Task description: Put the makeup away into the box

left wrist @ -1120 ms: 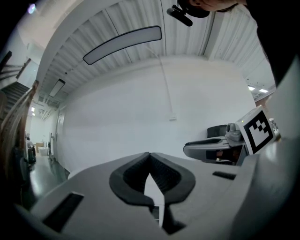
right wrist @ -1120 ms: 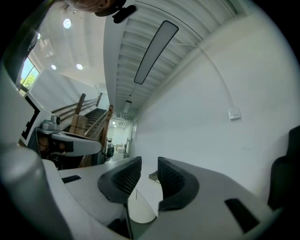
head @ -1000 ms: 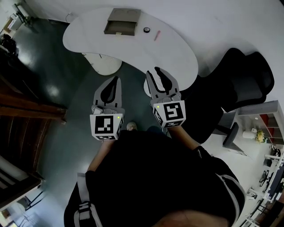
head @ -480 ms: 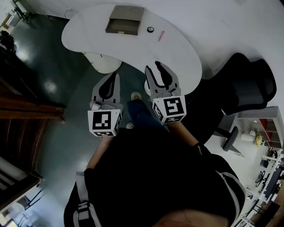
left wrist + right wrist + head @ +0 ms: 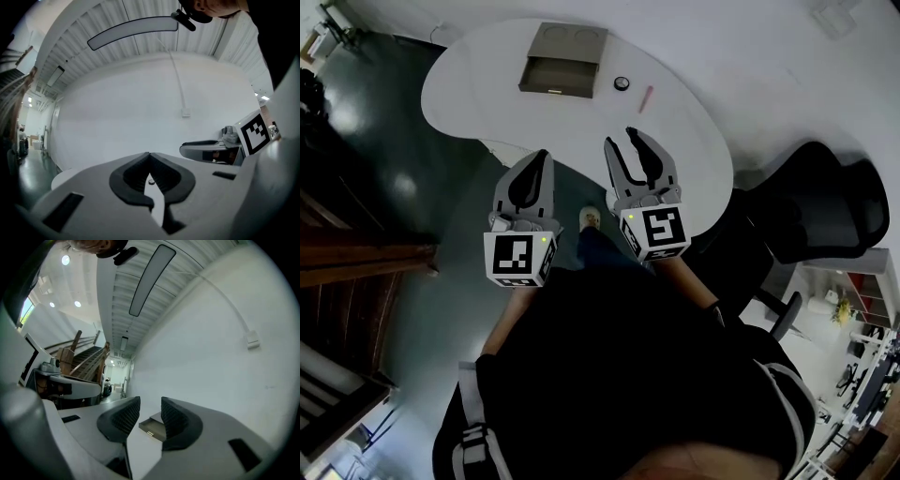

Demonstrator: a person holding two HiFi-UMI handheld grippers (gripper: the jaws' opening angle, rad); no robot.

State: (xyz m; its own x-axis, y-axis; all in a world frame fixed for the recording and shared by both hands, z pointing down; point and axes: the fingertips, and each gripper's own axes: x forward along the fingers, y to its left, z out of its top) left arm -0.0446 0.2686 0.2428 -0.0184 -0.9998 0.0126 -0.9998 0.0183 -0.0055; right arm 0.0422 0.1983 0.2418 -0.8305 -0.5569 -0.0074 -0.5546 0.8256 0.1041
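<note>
Evidently the approach step: box (image 5: 565,58), round compact (image 5: 622,83) and pink stick (image 5: 646,97) lie on the table (image 5: 487,94), well ahead. Left tool (image 5: 542,156) is closed, empty; right tool (image 5: 620,141), jaws just opening, stands half-wide, empty. Next, reach for the compact.

A white curved table (image 5: 684,131) stood on dark glossy floor (image 5: 412,187); a black office chair (image 5: 825,202) sat at its four o'clock, wooden stairs (image 5: 347,258) at eight o'clock.
</note>
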